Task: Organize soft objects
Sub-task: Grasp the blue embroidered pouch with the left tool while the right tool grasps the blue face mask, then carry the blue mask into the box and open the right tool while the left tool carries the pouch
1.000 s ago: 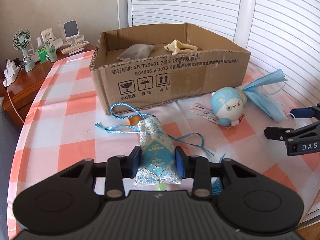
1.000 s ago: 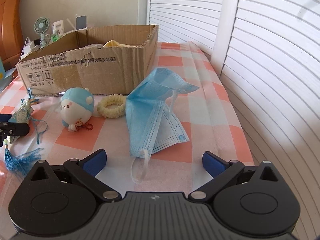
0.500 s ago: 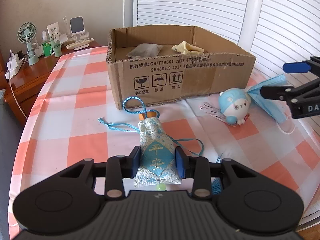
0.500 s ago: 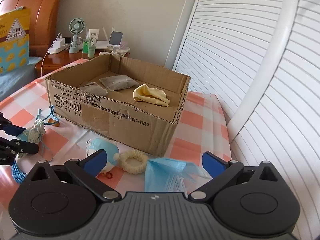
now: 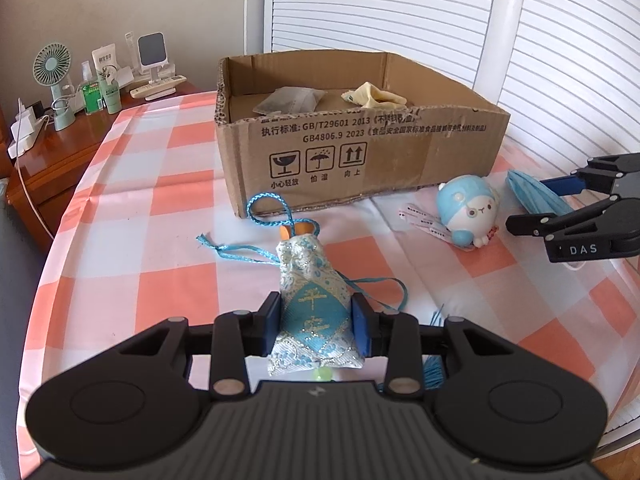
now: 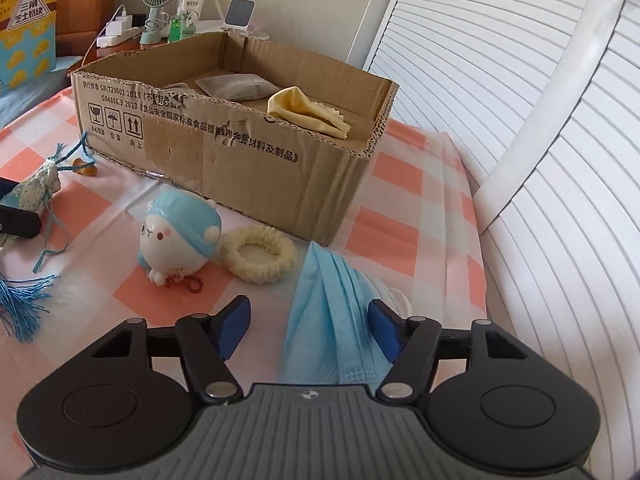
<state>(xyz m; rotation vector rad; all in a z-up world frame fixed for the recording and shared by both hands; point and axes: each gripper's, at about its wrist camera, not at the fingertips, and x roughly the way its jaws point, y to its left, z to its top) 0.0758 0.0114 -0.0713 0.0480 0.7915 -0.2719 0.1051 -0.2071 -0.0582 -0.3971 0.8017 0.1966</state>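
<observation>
A counter [image 5: 120, 216] covered in an orange-and-white checked cloth holds an open cardboard box [image 5: 360, 156] at its far middle. Inside the box lie a grey pouch [image 6: 236, 87] and a crumpled yellow cloth [image 6: 306, 111].

The left gripper [image 5: 316, 322] has its jaws clamped on the lower part of a blue-and-silver embroidered sachet [image 5: 314, 304], which stands between the blue pads near the front of the counter. Its blue cord [image 5: 266, 216] loops away toward the box, and a blue tassel [image 6: 20, 306] lies beside it on the cloth.

The right gripper [image 6: 310, 326] sits to the right, near the white slatted shutters [image 6: 540, 120]. Its jaws are closing, with a bunched light-blue face mask [image 6: 332, 312] between them; the right pad is against the mask, the left pad stands clear of it with a gap.

Between the two grippers, near the box's front wall, rests a small round plush toy [image 6: 180, 236] with a blue hood and white face, a red bead chain at its base. Just to its right lies a cream fluffy scrunchie [image 6: 259, 254], close to the mask's far tip.

On the far left, a wooden side table [image 5: 52, 152] carries a small green fan [image 5: 54, 80], bottles and a phone stand.
</observation>
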